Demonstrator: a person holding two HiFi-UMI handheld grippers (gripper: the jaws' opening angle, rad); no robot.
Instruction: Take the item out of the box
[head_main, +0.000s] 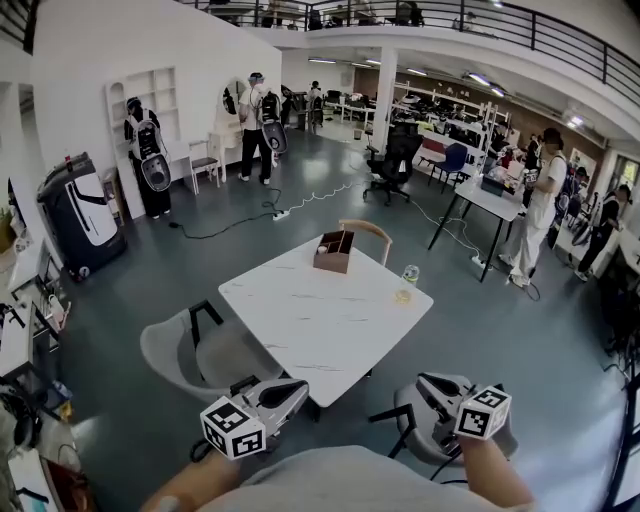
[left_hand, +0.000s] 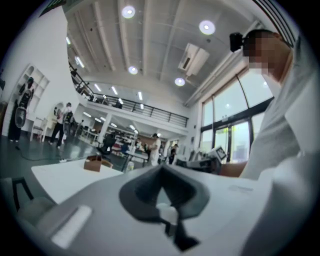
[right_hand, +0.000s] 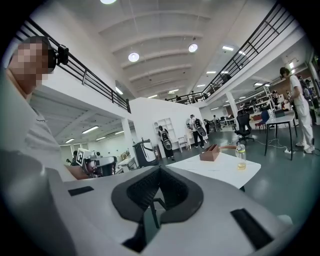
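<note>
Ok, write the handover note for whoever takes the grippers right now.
Left gripper: shut, empty, held short of the table.
Right gripper: shut, empty, likewise short of it.
Box: on the table's far side, untouched; its contents can't be made out. Bottle near the right edge.
Done: nothing yet.
Left: reach the box, take the item out.

brown cardboard box (head_main: 334, 252), top open, sits upright near the far corner of the white tabletop (head_main: 320, 330). dark interior, long side angled to the tabletop edge. something pale shows at its left end; item inside too small to identify.
</note>
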